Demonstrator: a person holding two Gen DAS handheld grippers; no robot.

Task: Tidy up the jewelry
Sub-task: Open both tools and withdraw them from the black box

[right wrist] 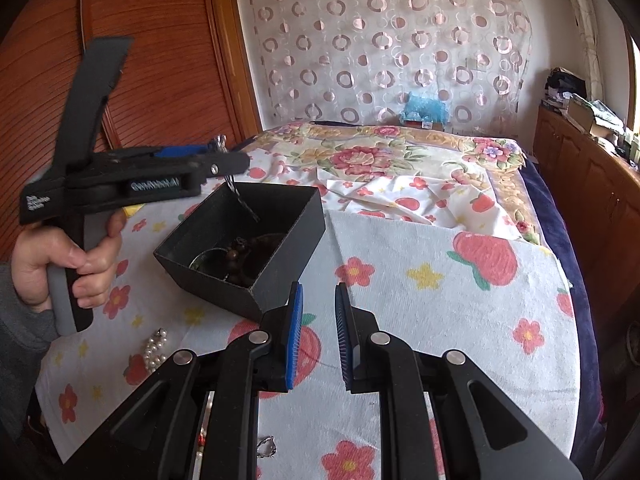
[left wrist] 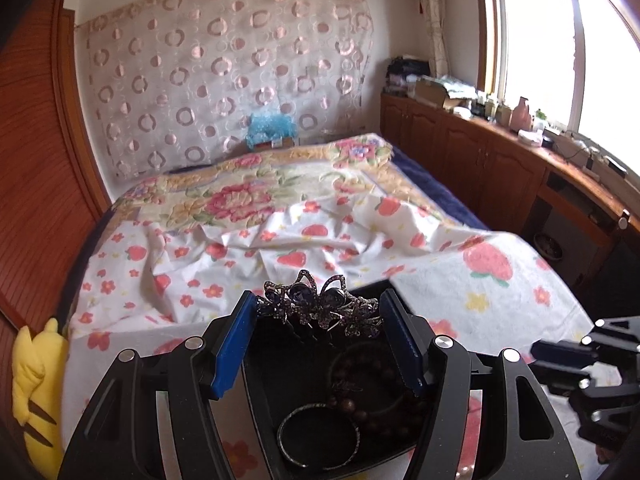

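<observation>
In the left wrist view, the left gripper (left wrist: 318, 308) clamps a purple rhinestone hair comb (left wrist: 320, 306) at lower centre, directly over the black box (left wrist: 256, 412). A wooden bead bracelet (left wrist: 368, 392) and a thin bangle (left wrist: 319, 437) already lie inside, so part of the sorting looks done.

In the right wrist view, the right gripper (right wrist: 319, 336) stands apart and empty at bottom centre. A pearl strand (right wrist: 155, 350) at lower left and a small silver piece (right wrist: 267, 446) at the bottom edge lie on the strawberry sheet (right wrist: 460, 320), seemingly left to store.

left gripper (right wrist: 224, 160) over black box (right wrist: 280, 204) blocks its mouth; sheet (right wrist: 440, 320) right of box bare.
</observation>
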